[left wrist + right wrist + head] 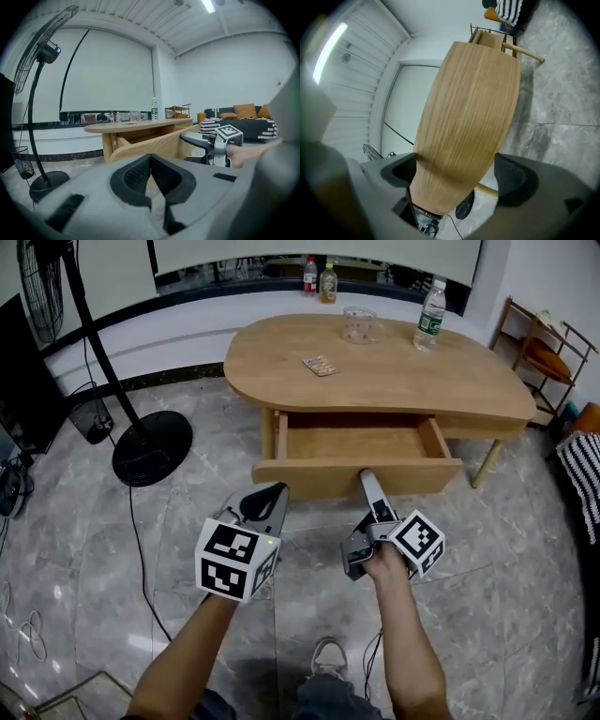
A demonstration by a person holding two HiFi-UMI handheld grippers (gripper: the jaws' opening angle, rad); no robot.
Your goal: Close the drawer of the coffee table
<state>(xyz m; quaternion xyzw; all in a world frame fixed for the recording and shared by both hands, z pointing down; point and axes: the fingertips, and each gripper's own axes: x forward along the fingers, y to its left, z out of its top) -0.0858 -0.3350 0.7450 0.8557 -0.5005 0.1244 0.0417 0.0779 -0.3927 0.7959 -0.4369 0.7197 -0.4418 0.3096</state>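
Task status: not done. The drawer (pixel 309 479) stands pulled well out from under the coffee table (pixel 394 371), its inside bare.
Drawer position: below the near edge of the table top, its front panel toward the person.
Right gripper (pixel 367 479): turned on its side, tip at the drawer front near the middle. Jaws spread wide, and the wooden front fills the gap between them in the right gripper view. Nothing is pinched; actual contact cannot be confirmed.
Left gripper (pixel 267 495): held just short of the drawer front, left of the other. Jaws pressed together at the tips, nothing between them.
Work remaining: in my judgement the whole push, until the front sits under the table edge.
Count, drawers: one.
Count, grippers: two.
Count, bottles: three, one water bottle (pixel 430 315) on the table and two bottles (pixel 309 274) on the ledge behind.
Count, glasses: one glass (pixel 359 324) on the table.
Count, small packets: one packet (pixel 321 365) on the table.
Count, pedestal fans: one pedestal fan (pixel 152 447), on the floor to the left.
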